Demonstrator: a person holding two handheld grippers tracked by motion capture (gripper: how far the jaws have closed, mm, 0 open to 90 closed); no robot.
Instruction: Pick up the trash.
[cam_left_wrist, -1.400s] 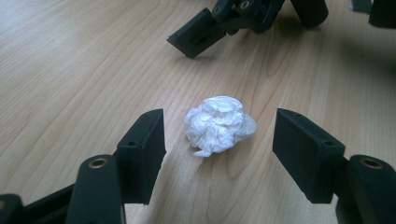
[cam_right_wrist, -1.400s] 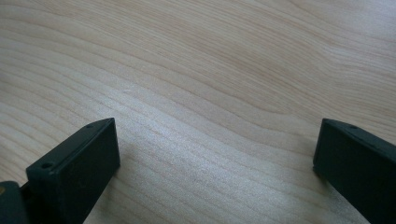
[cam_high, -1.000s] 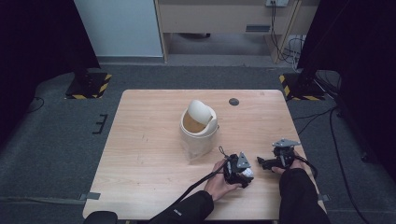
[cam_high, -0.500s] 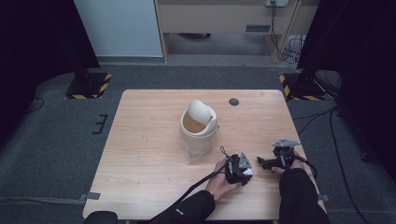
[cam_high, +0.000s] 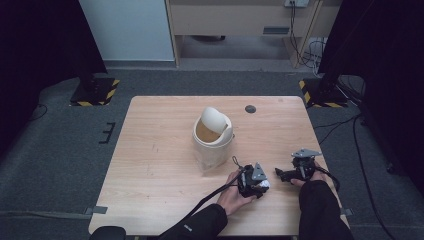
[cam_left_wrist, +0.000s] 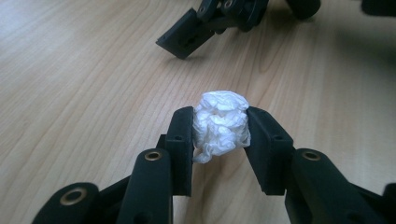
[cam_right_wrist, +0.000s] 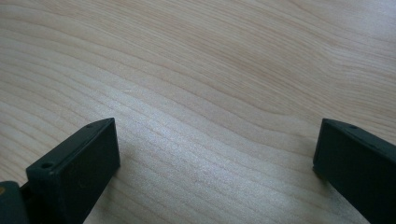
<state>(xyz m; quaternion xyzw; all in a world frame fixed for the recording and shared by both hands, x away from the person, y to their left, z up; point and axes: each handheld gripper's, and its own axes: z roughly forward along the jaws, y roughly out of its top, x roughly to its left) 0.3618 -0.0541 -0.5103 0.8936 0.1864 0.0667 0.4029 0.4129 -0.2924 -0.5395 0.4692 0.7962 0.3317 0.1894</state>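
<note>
A crumpled white paper ball (cam_left_wrist: 220, 120) sits low over the wooden table, pinched between the two black jaws of my left gripper (cam_left_wrist: 219, 128), which is shut on it. From above, that left gripper (cam_high: 253, 180) lies near the table's front edge, with a bit of white paper ball (cam_high: 263, 184) showing at its tip. My right gripper (cam_high: 283, 175) rests just to its right, pointing left, jaws wide open over bare wood (cam_right_wrist: 215, 154). In the left gripper view the right gripper's black fingers (cam_left_wrist: 187, 37) show at the top. A small cream bin (cam_high: 213, 139) with a tilted swing lid stands mid-table.
A small dark round disc (cam_high: 250, 109) lies near the table's far edge. The table (cam_high: 150, 165) stands on grey carpet; black stand bases with yellow striped tape (cam_high: 95, 90) sit beyond its far corners.
</note>
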